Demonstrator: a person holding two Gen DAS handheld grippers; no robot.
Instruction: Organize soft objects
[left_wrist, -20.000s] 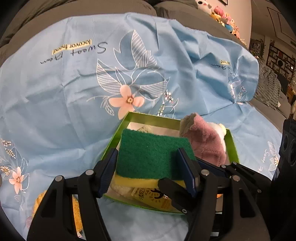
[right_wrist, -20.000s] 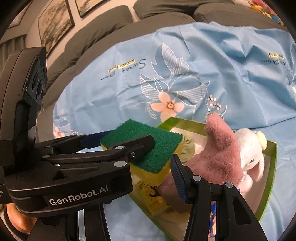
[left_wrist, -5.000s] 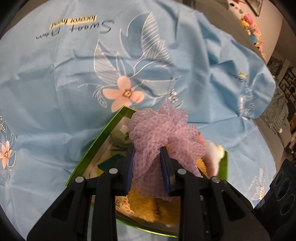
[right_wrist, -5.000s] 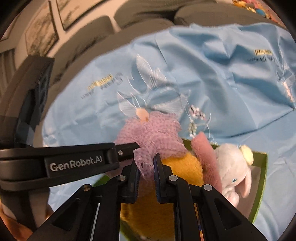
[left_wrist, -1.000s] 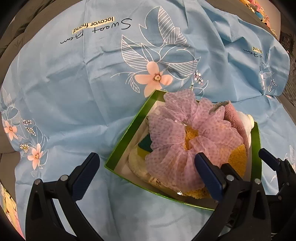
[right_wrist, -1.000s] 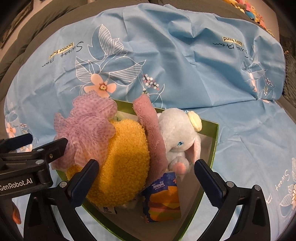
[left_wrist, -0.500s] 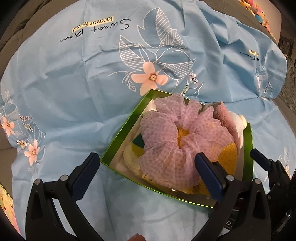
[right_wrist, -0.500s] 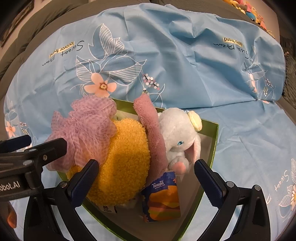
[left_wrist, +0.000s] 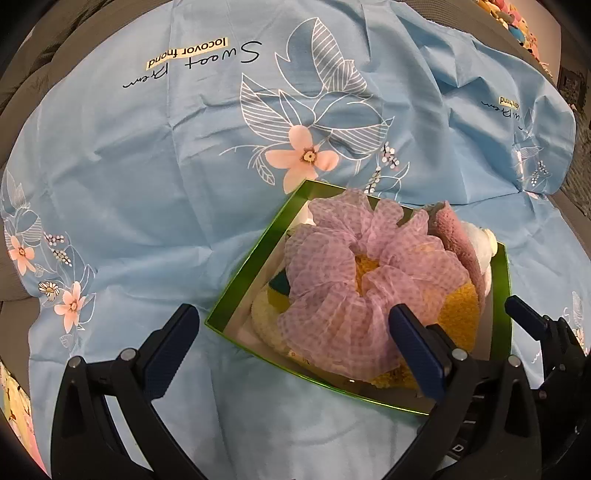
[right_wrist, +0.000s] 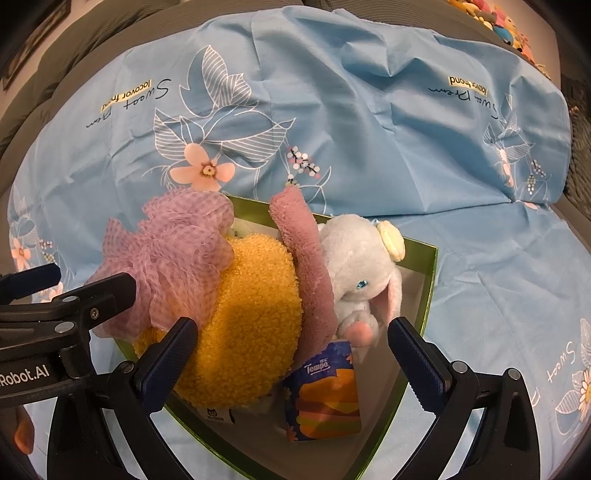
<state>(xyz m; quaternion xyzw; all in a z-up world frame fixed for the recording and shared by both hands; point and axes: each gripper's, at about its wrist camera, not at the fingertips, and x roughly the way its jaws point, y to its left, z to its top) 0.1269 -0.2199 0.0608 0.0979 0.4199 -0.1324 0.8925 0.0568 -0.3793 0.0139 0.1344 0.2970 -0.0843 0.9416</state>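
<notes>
A green box (left_wrist: 243, 273) (right_wrist: 430, 280) lies on a blue floral cloth. In it a purple mesh bath pouf (left_wrist: 354, 280) (right_wrist: 173, 254) rests on a yellow plush cushion (right_wrist: 251, 325). Beside them stand a pink towel (right_wrist: 306, 266), a grey plush elephant (right_wrist: 362, 273) and a Tempo tissue pack (right_wrist: 325, 395). A green and yellow sponge (left_wrist: 279, 286) shows under the pouf. My left gripper (left_wrist: 295, 343) is open and empty, just before the box's near left side. My right gripper (right_wrist: 291, 354) is open and empty above the box's near side.
The blue cloth (left_wrist: 147, 166) covers a grey sofa (right_wrist: 55, 62) and spreads out around the box. Small plush toys (left_wrist: 517, 22) sit on a shelf at the far right. The left gripper's body (right_wrist: 55, 317) crosses the left of the right wrist view.
Both grippers have let go of the pouf, opened wide and drawn back from the box. In the last half second the left one drew slightly further back.
</notes>
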